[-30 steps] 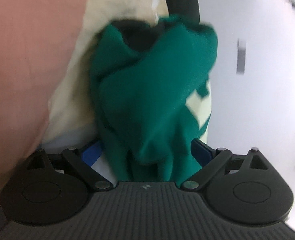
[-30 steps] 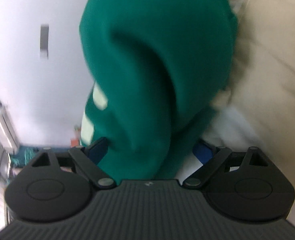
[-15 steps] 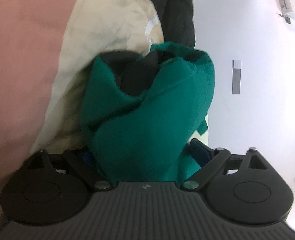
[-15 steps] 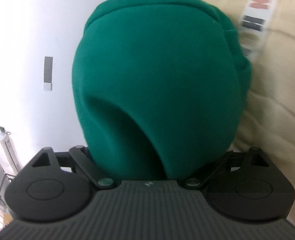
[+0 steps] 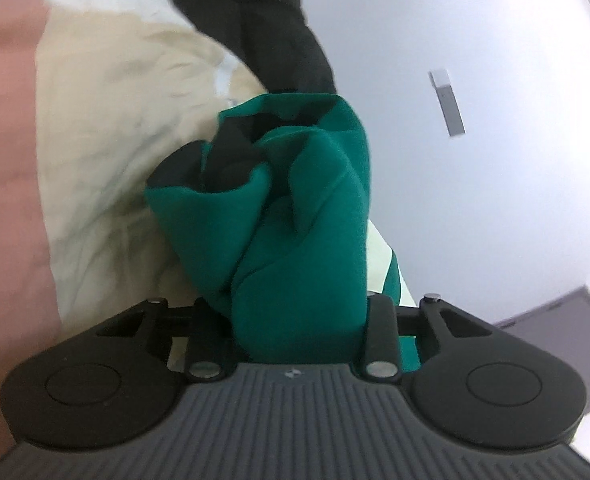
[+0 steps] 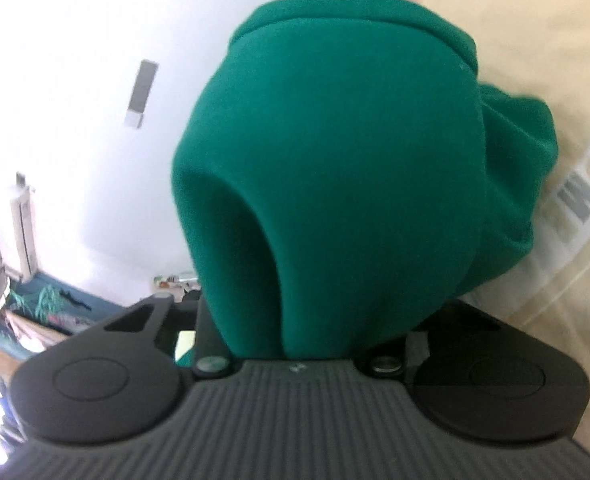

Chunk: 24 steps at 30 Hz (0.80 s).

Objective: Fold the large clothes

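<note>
Both claws, left and right, just closed, clamp green garment.

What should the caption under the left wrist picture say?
Left gripper pinching bunched green garment in front of cream clothes.

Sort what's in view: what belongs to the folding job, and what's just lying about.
In the job:
- green garment, bunched
- left gripper, closed on it
- right gripper, closed on it

Lying about:
- cream garment
- black garment
- pink cloth
</note>
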Tool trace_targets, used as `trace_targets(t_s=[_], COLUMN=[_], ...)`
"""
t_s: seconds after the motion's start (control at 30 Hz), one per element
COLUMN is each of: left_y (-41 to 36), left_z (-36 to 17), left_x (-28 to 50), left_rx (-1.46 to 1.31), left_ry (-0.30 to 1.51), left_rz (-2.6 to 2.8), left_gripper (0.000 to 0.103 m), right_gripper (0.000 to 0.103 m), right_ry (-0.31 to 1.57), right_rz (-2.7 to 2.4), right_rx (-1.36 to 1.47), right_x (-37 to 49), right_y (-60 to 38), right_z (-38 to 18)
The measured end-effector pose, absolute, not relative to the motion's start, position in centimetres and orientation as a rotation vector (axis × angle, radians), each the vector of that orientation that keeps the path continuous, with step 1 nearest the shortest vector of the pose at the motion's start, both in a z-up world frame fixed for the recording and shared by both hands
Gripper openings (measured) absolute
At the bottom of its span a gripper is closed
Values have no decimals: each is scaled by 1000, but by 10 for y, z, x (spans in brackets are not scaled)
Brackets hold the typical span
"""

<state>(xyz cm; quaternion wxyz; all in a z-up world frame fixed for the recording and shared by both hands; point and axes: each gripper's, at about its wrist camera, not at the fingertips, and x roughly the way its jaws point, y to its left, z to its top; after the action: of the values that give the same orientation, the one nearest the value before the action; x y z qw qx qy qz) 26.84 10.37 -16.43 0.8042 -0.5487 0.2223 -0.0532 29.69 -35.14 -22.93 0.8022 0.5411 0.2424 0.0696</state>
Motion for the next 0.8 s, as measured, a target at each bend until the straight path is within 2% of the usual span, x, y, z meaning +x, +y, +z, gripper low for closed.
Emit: trace_targets(t_s=[0.37, 0.8], left_y=[93, 17], left_z=[-131, -69], left_x=[225, 182], left_rx=[-1063, -948], left_ry=[482, 451], left_rz=[-193, -394], left_gripper=[35, 35], right_gripper=[36, 36], right_ry=[493, 417], right_rz=[206, 241], right_rx=[1042, 985], right_x=[283, 222], right_y=[-389, -483], right_z=[-192, -133])
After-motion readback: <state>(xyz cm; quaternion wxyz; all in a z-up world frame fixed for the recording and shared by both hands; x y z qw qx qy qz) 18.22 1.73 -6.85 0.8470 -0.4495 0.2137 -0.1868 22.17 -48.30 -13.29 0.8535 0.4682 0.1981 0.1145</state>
